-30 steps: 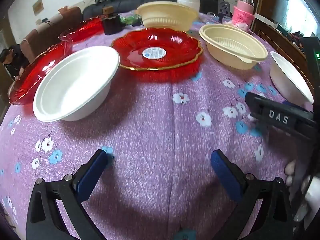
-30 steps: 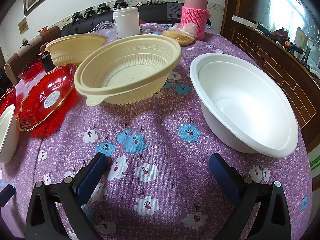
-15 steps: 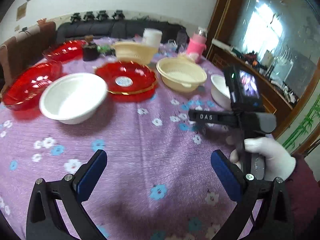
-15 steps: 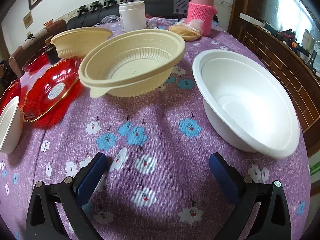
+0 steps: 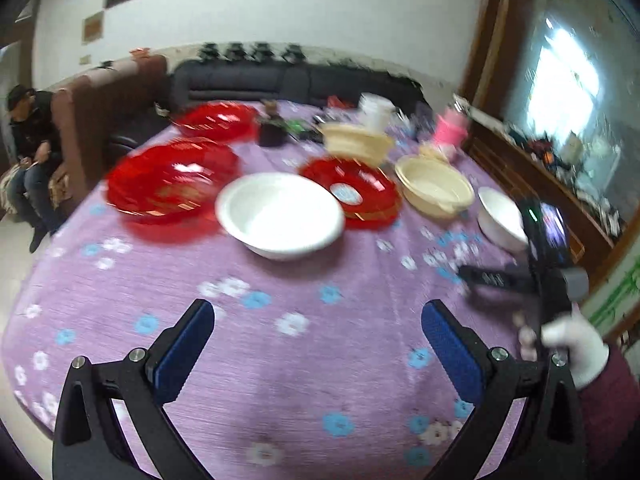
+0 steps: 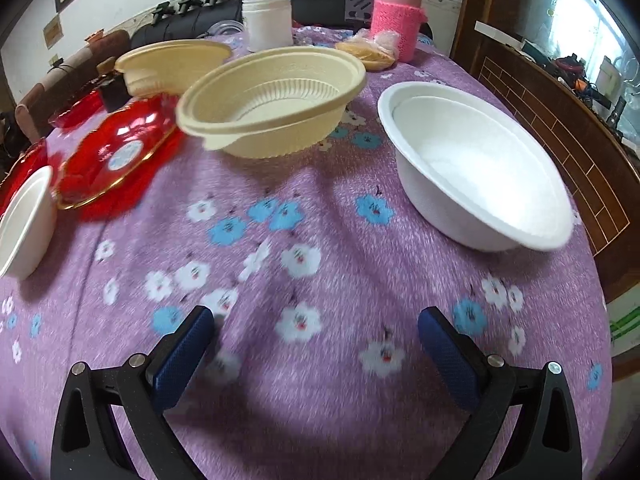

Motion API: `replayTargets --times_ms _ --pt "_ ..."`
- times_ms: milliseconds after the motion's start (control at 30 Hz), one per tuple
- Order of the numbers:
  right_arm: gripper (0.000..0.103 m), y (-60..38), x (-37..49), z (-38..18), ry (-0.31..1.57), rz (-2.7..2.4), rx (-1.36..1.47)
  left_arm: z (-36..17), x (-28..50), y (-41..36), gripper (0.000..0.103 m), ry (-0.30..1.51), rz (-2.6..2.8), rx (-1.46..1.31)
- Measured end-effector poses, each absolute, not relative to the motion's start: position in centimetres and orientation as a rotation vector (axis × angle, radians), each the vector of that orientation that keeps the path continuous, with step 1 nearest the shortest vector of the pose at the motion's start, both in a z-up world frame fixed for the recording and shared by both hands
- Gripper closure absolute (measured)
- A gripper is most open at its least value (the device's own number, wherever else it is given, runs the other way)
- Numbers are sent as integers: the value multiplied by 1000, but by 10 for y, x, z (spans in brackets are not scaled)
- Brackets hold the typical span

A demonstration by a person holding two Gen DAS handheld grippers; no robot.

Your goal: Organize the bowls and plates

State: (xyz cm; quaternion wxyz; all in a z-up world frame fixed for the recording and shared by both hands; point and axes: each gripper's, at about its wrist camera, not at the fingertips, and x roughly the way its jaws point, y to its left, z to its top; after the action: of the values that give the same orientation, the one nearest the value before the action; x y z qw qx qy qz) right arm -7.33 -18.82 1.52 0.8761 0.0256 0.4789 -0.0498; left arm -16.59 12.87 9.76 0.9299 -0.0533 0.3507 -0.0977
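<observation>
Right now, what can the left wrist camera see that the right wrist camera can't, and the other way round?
Only the left wrist view shows the right gripper held in a white-gloved hand, a seated person, and the large red plate in full. Only the right wrist view shows clearly the bagged flat bread beside the pink-sleeved bottle. Both show the purple floral tablecloth, two white bowls, two cream bowls and the red plate with a sticker.

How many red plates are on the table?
3: one far back, one large at the left, and one with a sticker in the middle, behind the white bowl. None seems hidden.
</observation>
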Motion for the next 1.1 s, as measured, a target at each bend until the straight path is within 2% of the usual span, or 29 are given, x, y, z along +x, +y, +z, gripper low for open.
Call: replayTargets --times_ms 167,500,733,900,1033,1067,1100 --pt "1 -164 -115 48 842 -42 44 116 -170 188 0 563 -59 -108" --pt "1 -106 -99 69 825 140 79 103 -129 289 0 691 126 -262" --pt "4 -46 -83 68 823 267 13 105 -109 308 0 714 183 -262" --pt "5 1 -53 105 795 378 -53 112 -79 333 0 760 174 -367" --pt "5 48 9 121 885 453 -62 110 -34 349 0 824 174 -388" --pt "7 61 32 120 924 461 -58 107 -23 351 0 841 171 -389" --pt "13 69 47 118 950 462 -49 103 -12 354 0 859 166 -394"
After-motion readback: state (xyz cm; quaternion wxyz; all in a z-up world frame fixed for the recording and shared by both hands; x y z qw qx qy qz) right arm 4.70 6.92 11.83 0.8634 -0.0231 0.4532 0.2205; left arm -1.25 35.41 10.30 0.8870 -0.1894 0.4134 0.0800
